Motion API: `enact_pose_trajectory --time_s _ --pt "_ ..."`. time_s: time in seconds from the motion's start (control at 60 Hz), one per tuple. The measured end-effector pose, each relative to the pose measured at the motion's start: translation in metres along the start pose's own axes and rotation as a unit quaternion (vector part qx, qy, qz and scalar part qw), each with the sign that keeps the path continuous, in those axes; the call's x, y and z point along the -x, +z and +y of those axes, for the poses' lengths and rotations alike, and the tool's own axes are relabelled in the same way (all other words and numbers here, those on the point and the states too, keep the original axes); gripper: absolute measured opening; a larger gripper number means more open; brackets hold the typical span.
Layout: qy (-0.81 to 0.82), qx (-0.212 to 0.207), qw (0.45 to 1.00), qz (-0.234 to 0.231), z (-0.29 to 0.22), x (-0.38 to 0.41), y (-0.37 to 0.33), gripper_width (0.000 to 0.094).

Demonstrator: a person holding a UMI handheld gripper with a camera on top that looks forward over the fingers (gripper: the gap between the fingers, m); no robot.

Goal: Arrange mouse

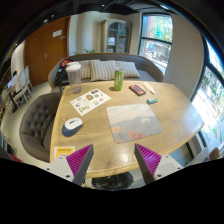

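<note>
Tool (113,160) is hovering above the near edge of the light wooden table (120,103), fingers spread wide, nothing between them. Purple pads are showing on both fingers (82,160), each with a lighter hatched inner face.

White and grey computer mouse (72,126) is sitting on the table at about 10 o'clock from the tool, just ahead of the left finger and off to its outer side. It is lying directly on the wood, well apart from the grey rectangular mouse mat (134,121), which is lying at about 12 to 1 o'clock, just ahead of the right finger, slightly skewed to the table edge.

Further out:
- printed paper sheet with coloured pictures (90,99) is lying at 11 o'clock, beyond the mouse
- green cylindrical can (118,79) is standing upright at 12 o'clock near the far edge
- clear plastic jug with pale lid (74,75) is standing at the far left corner, roughly 11 o'clock
- dark red flat rectangular item (137,89) is lying at 1 o'clock, beyond the mat; cannot tell what it is
- small pale green block (152,99) is lying just beside it, nearer the right edge

Yellow label strip (64,151) is showing at the near left table edge, beside the left finger.

Grey upholstered sofa (35,120) is standing along the left side of the table, and a striped cushion (100,69) is resting on the seating behind the far edge.
</note>
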State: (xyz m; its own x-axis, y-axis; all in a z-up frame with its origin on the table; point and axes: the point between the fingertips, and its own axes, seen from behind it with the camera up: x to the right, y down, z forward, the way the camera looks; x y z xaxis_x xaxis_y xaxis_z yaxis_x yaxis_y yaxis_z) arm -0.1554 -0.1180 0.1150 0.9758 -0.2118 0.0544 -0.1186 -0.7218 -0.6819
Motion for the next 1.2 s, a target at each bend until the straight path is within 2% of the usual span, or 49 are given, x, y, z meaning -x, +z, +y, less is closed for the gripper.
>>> enact_pose_trajectory --time_s 0.217,0.35,0.6,0.75,0.833,1.2 --pt "-0.015 -0.002 0.999 -0.028 0.006 0.011 0.004 0.0833" --pt "-0.032 -0.001 0.996 -0.084 0.015 0.066 0.026 0.0833" --pt "-0.012 -0.003 0.991 -0.131 0.042 0.177 0.085 0.0835" --pt "-0.013 -0.01 0.994 -0.111 0.043 0.195 0.123 0.0835" --pt "-0.011 -0.033 0.995 -0.096 0.02 0.195 0.142 0.0825" --pt "-0.037 -0.039 0.992 -0.111 -0.039 0.224 0.198 0.0831"
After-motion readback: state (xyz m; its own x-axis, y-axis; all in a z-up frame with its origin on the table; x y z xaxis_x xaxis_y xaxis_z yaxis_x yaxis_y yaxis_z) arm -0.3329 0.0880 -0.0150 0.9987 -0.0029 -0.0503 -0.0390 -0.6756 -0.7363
